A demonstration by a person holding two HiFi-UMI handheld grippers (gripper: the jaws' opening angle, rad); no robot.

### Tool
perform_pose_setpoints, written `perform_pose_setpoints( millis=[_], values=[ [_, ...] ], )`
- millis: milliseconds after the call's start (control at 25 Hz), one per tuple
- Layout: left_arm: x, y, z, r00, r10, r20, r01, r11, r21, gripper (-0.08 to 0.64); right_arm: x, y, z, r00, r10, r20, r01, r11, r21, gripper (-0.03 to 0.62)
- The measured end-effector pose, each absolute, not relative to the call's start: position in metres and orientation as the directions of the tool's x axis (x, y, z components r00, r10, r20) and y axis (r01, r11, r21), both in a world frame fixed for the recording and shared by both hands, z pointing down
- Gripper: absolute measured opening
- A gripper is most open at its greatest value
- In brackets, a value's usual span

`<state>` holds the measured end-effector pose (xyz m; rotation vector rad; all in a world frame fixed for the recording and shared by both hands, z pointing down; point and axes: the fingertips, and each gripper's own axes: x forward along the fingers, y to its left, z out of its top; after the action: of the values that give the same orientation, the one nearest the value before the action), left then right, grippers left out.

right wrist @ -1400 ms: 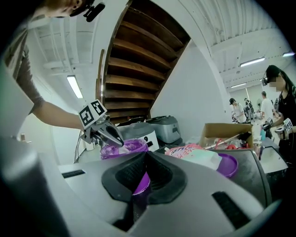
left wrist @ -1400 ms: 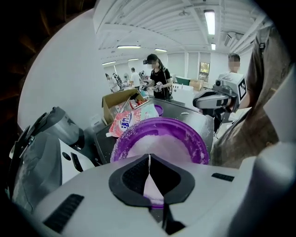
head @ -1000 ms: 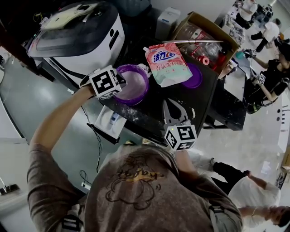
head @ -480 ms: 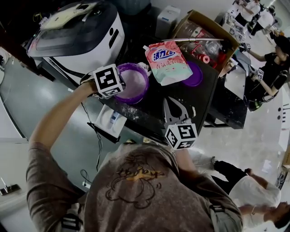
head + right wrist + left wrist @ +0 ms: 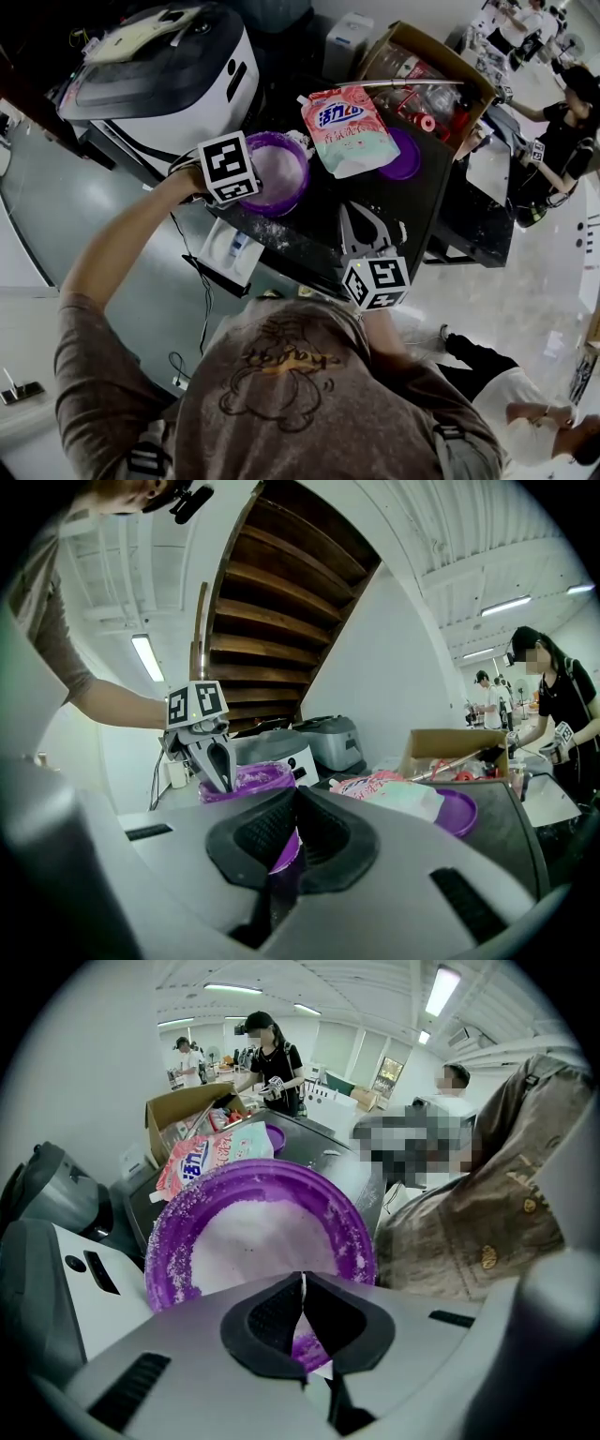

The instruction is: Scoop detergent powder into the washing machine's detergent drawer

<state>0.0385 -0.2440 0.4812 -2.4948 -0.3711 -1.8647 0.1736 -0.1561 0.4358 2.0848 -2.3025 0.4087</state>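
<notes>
**Left gripper**: we see its jaws closed on the near rim of the purple bowl. A sliver of that rim shows between the dark pads.

**Powder:** white detergent powder fills the bowl's middle, and grains cling to its inner wall.

**Left arm:** in the head view the bare left forearm runs from the sleeve at lower left up to the frame's centre. The marker cube sits over the bowl's left edge. In the right gripper view, this gripper points down onto the rim from the upper left.

**Right gripper**: its jaws are pressed together on a small purple piece; we cannot tell what it is. In the head view it lies low over the dark table, jaws pointing toward the top of the frame. It is drawn in close against the person's chest, and the hand is hidden under its cube.

**Beyond the grippers:**
- A pink-and-green detergent pouch lies right of the bowl.
- A purple lid sits partly under the pouch's right edge.
- A cardboard box stands at upper right.
- A white appliance with a dark lid fills the upper left.
- An open white tray sits below the table's edge, lower left of the bowl.
</notes>
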Motion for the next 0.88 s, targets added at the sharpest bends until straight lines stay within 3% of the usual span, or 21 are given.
perform_pose_setpoints(
  millis=[440, 880],
  values=[
    [0.042, -0.229, 0.476, 0.245, 0.299, 0.922, 0.185, -0.948, 0.258, 0.023, 0.175, -0.158, 0.437, -0.116, -0.976, 0.183, -0.978, 0.08, -0.192, 0.0],
    [0.051, -0.219, 0.461, 0.318, 0.422, 0.849, 0.14, -0.907, 0.398, 0.023, 0.173, -0.161, 0.439, -0.127, -0.974, 0.187, -0.977, 0.089, -0.196, 0.001]
  ],
)
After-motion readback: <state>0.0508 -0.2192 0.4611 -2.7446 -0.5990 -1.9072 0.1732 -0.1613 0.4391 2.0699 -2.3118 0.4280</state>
